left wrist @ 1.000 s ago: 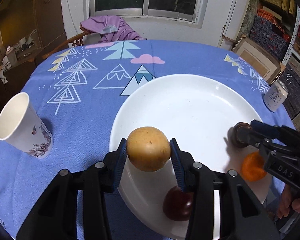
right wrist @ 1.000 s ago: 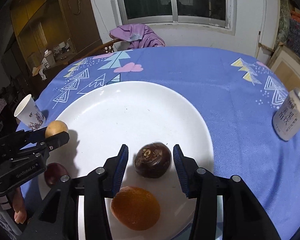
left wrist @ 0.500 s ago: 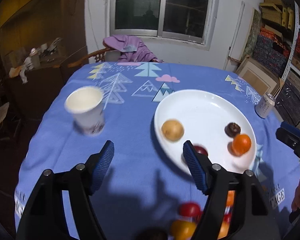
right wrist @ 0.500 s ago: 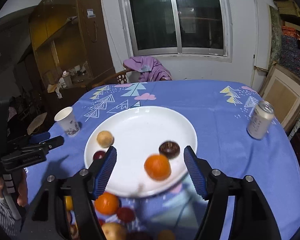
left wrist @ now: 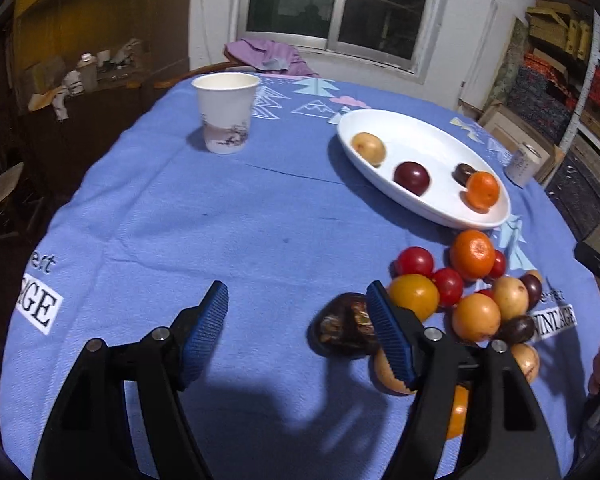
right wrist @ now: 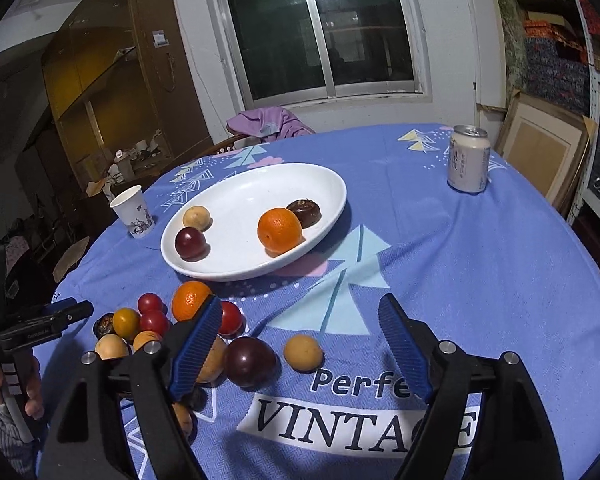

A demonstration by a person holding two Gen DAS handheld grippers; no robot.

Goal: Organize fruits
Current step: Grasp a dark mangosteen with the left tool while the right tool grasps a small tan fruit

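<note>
I hold the left gripper (left wrist: 296, 324) wide open and empty above the blue cloth of the bench (left wrist: 220, 220); a dark wrinkled fruit (left wrist: 342, 326) lies just inside its right finger. The right gripper (right wrist: 300, 344) is likewise open and empty, with a dark plum (right wrist: 250, 360) and a small yellow fruit (right wrist: 303, 353) on the cloth between its fingers. In the right wrist view, the white plate (right wrist: 236, 268) sits at 12 o'clock from the gripper and carries four fruits: an orange (right wrist: 279, 229), a dark brown fruit (right wrist: 305, 212), a red plum (right wrist: 190, 242) and a pale yellow fruit (right wrist: 196, 217). The loose fruit pile (right wrist: 156, 320) lies at 9 o'clock, near the plate rim. A paper cup (right wrist: 134, 216) stands at 10 o'clock, a can (right wrist: 469, 160) at 1 o'clock.
</note>
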